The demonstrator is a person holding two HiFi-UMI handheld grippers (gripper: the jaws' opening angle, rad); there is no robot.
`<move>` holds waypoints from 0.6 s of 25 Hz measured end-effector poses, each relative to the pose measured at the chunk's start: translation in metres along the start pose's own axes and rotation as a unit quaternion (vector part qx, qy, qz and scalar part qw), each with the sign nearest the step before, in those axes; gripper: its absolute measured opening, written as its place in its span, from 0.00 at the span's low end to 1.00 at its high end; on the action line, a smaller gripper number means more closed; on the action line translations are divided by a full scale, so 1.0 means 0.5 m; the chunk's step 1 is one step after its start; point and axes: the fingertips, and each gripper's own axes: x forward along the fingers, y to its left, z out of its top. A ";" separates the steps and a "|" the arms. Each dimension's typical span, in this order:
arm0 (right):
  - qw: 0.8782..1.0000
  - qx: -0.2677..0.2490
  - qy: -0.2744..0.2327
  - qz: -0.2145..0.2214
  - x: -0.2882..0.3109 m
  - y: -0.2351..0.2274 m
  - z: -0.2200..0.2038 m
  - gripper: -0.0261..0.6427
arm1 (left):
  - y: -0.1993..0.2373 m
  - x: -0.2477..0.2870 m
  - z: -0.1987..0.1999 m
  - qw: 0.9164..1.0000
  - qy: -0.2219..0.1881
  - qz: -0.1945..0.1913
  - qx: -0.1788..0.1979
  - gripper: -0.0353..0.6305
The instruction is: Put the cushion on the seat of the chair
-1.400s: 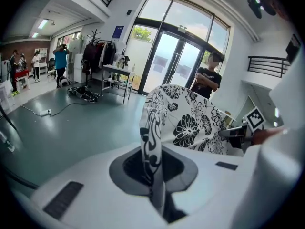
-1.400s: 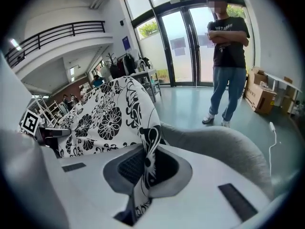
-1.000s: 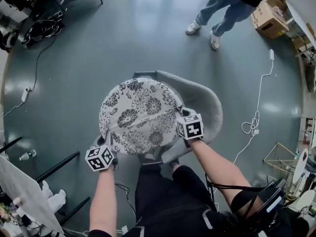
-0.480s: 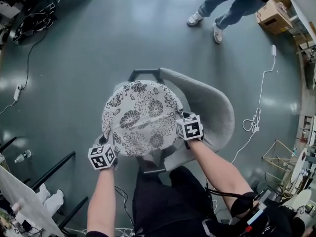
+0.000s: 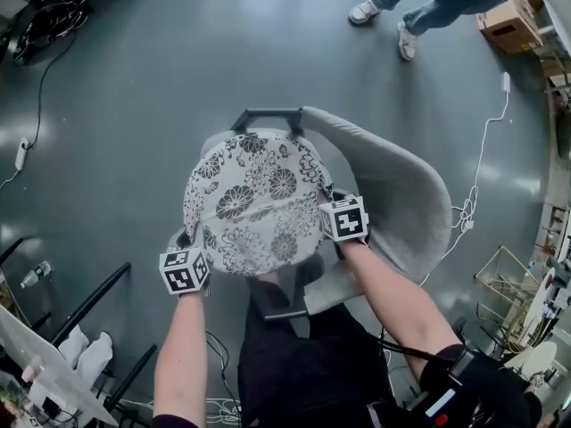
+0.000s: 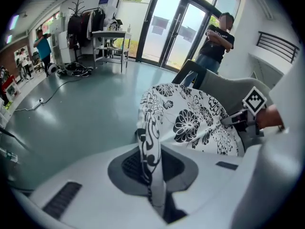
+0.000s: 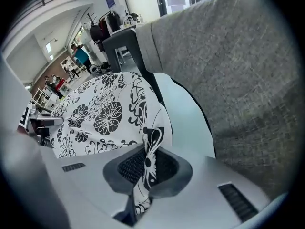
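Hand-held gripper on the left (image 5: 188, 241): jaws pinched tight on the hem of the cushion (image 5: 254, 201), floral fabric squeezed between the pads; hand-held gripper on the right (image 5: 326, 201): likewise closed on the opposite hem, close to the backrest of the chair (image 5: 406, 199); cushion spread flat between the 2, directly above the chair seat and covering most of it; contact with the seat not clear from any view; judged nearly done: lifted and lined up over the chair; left to do: settle onto the seat, open both jaws, pull clear of the chair.
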 end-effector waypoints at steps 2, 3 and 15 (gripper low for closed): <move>1.000 0.000 0.007 -0.002 0.021 -0.005 -0.005 0.07 | 0.002 0.018 -0.001 1.000 0.003 0.002 0.011 0.09; 1.000 0.000 0.009 -0.002 0.031 -0.006 -0.007 0.07 | 0.003 0.026 -0.002 1.000 0.006 0.004 0.016 0.09; 1.000 -0.007 0.021 -0.020 0.090 -0.023 -0.031 0.11 | 0.025 0.077 -0.020 0.999 0.013 0.025 0.041 0.14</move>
